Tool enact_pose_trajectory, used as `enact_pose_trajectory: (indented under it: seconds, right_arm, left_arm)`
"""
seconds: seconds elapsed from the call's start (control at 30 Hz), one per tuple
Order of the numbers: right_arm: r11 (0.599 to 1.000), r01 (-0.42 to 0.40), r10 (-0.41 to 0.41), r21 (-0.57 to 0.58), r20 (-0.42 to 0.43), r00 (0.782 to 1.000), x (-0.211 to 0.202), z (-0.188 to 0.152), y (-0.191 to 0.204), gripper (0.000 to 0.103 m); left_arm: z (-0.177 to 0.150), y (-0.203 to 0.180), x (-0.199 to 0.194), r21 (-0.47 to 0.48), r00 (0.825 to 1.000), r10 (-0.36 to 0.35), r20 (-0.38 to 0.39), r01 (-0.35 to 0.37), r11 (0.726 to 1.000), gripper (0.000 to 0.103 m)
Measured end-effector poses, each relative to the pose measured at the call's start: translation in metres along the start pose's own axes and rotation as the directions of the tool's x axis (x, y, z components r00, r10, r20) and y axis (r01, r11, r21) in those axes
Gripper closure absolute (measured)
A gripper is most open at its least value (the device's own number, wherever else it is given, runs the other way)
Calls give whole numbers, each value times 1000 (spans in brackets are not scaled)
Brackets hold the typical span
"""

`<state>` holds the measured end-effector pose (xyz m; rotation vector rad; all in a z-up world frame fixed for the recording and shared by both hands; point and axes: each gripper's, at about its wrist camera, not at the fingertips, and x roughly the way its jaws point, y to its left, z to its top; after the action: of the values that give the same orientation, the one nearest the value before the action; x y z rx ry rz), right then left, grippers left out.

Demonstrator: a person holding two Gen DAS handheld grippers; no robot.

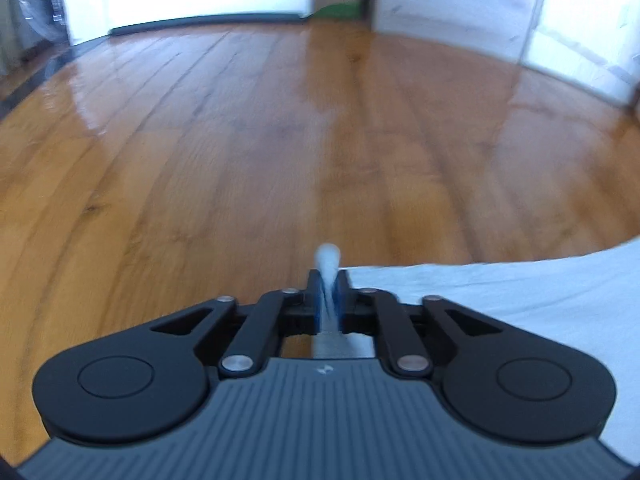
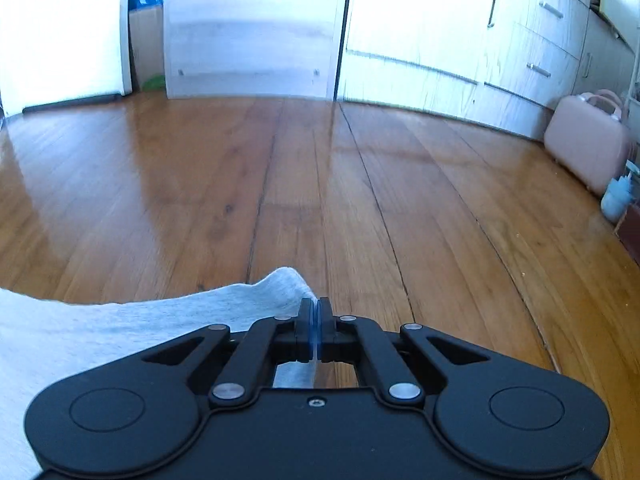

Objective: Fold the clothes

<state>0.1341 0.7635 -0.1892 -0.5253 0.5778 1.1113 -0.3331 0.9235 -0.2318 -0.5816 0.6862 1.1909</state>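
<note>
while the left gripper [image 1: 328, 280] pinches a bunched edge of the pale garment [image 1: 500, 300] above the wooden floor [image 1: 280, 140] and the right gripper [image 2: 318, 312] is clamped tight at its corner, keep both level and taut.

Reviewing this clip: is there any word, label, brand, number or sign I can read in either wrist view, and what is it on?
No readable text in either view.
Small pale mark on the grey ribbed body of the left tongs: a logo shape, too small and blurred to read.
Pink case and cabinet fronts: no lettering visible.
</note>
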Motion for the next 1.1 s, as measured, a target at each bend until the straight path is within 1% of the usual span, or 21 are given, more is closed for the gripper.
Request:
enact_pose_trajectory:
  seconds: [0.03,0.07,0.1,0.17,0.23,0.27,0.33,0.4,0.53,0.57,0.6,0.63,0.67,0.73,0.8,0.83,0.87,0.93,0.97,1.03,1.1]
  right_arm:
    - [1000,11,-12,-6,-13,1000,3,-1,1,103]
    - [1000,23,-23,-12,-25,999,7,-2,2,103]
    - [999,34,-35,-18,-38,999,10,-4,3,103]
    - [998,53,-54,-17,-64,997,16,-7,3,102]
    - [998,47,-42,41,-115,993,19,-13,-7,102]
    - [997,43,-34,70,-130,991,20,-14,-11,101]
    - [989,21,-1,144,-138,990,24,-14,-22,101]
    - [967,-15,57,256,-156,986,29,-12,-37,100]
    - [878,-55,172,476,-205,963,37,-10,-68,103]
    - [850,-57,197,524,-217,956,39,-10,-74,103]
    - [829,-47,207,557,-229,951,40,-10,-79,103]
    - [828,-18,187,560,-246,951,41,-8,-82,103]
    - [839,6,163,544,-262,951,40,-6,-82,103]
    - [867,21,139,498,-283,949,39,-4,-81,103]
    - [881,-7,139,473,-244,960,30,-6,-79,103]
    - [880,-51,162,472,-198,967,23,-8,-77,102]
    - [868,-108,206,484,-152,967,16,-10,-76,94]
    - [849,-212,281,485,-74,957,4,-14,-70,93]
    - [859,-240,300,452,-66,952,0,-13,-63,93]
    - [883,-288,331,370,-58,942,-8,-12,-48,93]
    - [924,-306,331,231,-77,941,-16,-8,-28,93]
  left_arm:
    - [0,3,0,-20,1000,9,-4,-9,1000,58]
    - [0,5,-1,-41,1000,18,-8,-18,999,50]
    - [0,8,-2,-59,1000,8,-11,-8,998,50]
    - [-6,17,-13,-86,994,-110,-8,109,990,44]
    - [-12,25,-23,-105,975,-222,-7,220,970,44]
    - [-18,25,-28,-85,967,-253,-27,250,965,44]
    - [-30,22,-35,-24,960,-271,-73,270,963,44]
    - [-40,18,-39,33,954,-280,-109,285,958,39]
    - [-51,5,-43,147,942,-294,-162,318,937,32]
    - [-54,1,-44,181,943,-286,-167,315,932,33]
    - [-57,-6,-46,232,955,-252,-159,284,930,37]
    - [-61,-12,-50,289,966,-214,-142,248,925,58]
    - [-63,-18,-53,326,974,-186,-129,219,920,99]
    - [-61,-22,-60,307,976,-174,-132,207,929,100]
    - [-57,-23,-67,298,981,-166,-100,189,936,100]
    - [-57,-22,-70,291,979,-180,-91,199,936,100]
    - [-56,-20,-72,282,978,-190,-84,206,937,99]
    - [-57,-13,-67,245,981,-168,-99,188,951,97]
    - [-58,-11,-63,228,981,-157,-111,179,957,97]
    - [-61,-8,-63,230,981,-161,-111,183,956,93]
    - [-66,-9,-69,255,982,-161,-96,180,950,85]
